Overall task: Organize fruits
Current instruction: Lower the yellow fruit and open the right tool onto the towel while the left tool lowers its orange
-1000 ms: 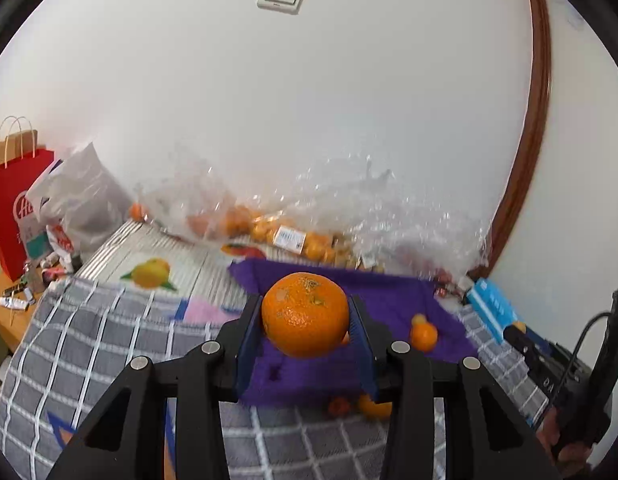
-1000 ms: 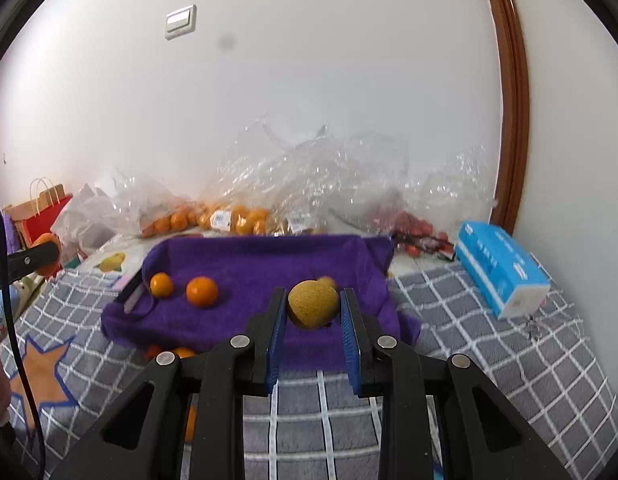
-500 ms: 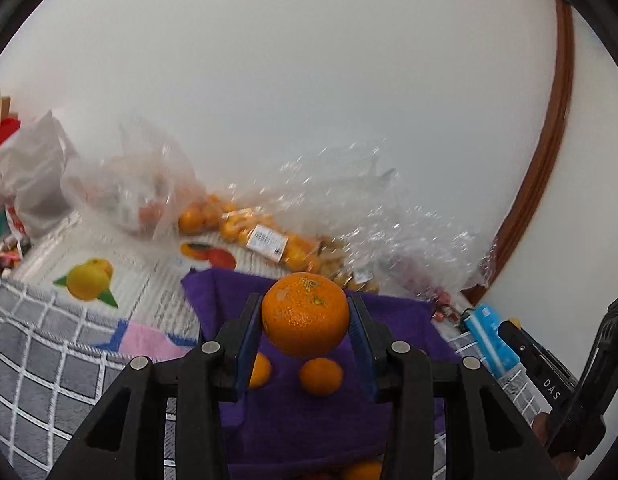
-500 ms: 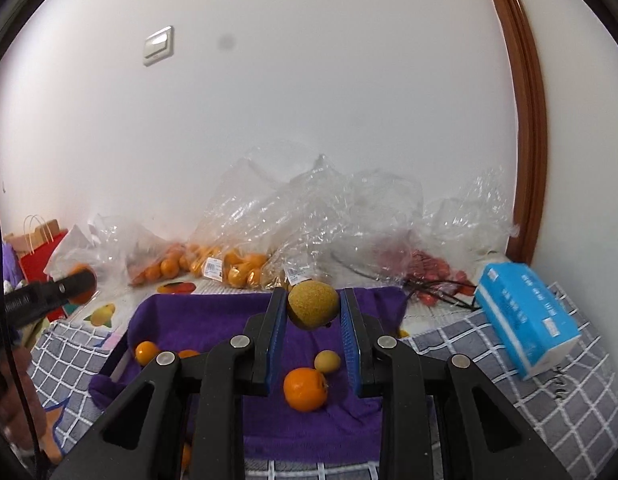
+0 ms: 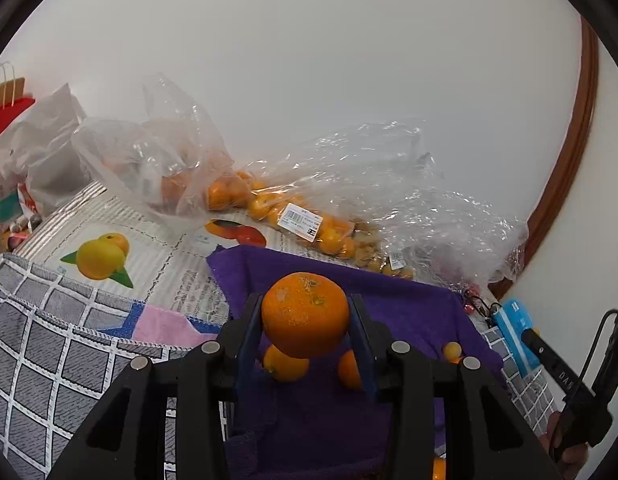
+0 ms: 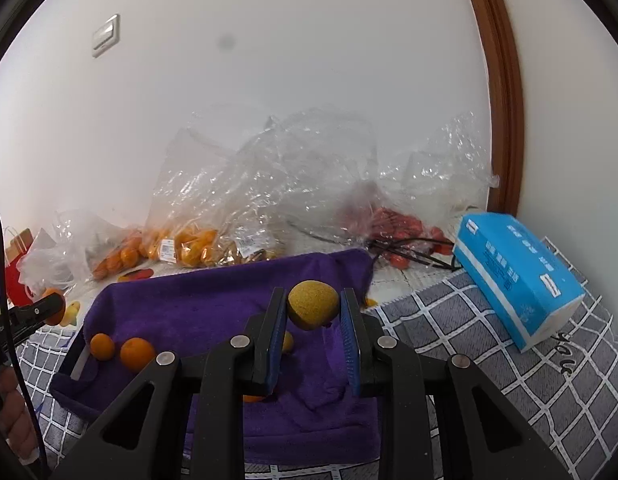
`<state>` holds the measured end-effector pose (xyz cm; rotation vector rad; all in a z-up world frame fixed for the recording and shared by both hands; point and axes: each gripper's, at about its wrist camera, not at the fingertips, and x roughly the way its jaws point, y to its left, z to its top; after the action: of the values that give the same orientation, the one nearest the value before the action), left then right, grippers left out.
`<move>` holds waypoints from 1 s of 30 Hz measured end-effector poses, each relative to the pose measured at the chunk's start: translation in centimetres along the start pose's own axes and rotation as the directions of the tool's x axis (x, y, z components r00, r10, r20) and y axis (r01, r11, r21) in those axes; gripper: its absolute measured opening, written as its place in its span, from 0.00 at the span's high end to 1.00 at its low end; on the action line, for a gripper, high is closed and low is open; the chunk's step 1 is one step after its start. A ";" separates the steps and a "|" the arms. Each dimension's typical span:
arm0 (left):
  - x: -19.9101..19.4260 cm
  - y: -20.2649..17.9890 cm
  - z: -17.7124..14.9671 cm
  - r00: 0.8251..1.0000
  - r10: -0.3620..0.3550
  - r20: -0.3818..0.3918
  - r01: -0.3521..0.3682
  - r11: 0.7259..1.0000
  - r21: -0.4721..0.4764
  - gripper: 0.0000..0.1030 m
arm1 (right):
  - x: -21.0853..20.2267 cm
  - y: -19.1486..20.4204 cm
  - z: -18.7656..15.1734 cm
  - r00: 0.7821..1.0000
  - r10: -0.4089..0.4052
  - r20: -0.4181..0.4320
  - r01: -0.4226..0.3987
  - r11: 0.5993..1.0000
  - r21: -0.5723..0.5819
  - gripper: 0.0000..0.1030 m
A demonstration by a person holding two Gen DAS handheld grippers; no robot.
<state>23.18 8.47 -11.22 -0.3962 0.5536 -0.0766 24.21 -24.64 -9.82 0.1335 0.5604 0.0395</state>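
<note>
My left gripper point(image 5: 305, 322) is shut on a large orange point(image 5: 305, 320), held above the purple towel point(image 5: 409, 312). Two smaller oranges point(image 5: 285, 364) lie on the towel just beneath it. In the right wrist view my right gripper point(image 6: 313, 312) is shut on a small yellow-brown fruit point(image 6: 313, 305) over the same purple towel point(image 6: 197, 304). Two oranges point(image 6: 137, 354) rest at the towel's left end, and a small yellow fruit point(image 6: 287, 341) peeks out behind the left finger. The left gripper point(image 6: 49, 308) with its orange shows at the left edge.
Clear plastic bags of oranges point(image 5: 245, 196) and red fruit point(image 6: 397, 224) are piled along the wall. A blue tissue box point(image 6: 517, 276) lies at the right on the grey checked cloth point(image 6: 509, 376). A red paper bag point(image 5: 5, 120) stands at far left. A fruit-printed mat point(image 5: 109, 256) lies left of the towel.
Both grippers have moved forward and lower over the purple towel, each still holding its fruit. The bags by the wall look nearer in both views.
</note>
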 end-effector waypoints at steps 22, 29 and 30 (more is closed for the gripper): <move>1.9 -0.7 -1.3 0.995 -0.019 -0.100 0.023 0.999 0.042 0.61 | 3.0 1.6 -2.2 0.991 -0.016 -0.135 0.006 0.997 -0.073 0.74; 2.6 -1.6 -2.2 0.989 -0.015 -0.146 0.024 0.998 0.063 0.61 | 3.9 2.0 -2.7 0.982 -0.014 -0.186 0.000 0.997 -0.078 0.74; 2.7 -1.5 -2.2 0.989 -0.012 -0.149 0.021 0.998 0.064 0.61 | 4.1 1.9 -2.8 0.980 -0.013 -0.197 -0.001 0.997 -0.073 0.74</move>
<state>24.35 5.83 -13.68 -0.3330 0.6937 -0.1408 26.16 -22.10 -14.03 0.0571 0.7564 0.0674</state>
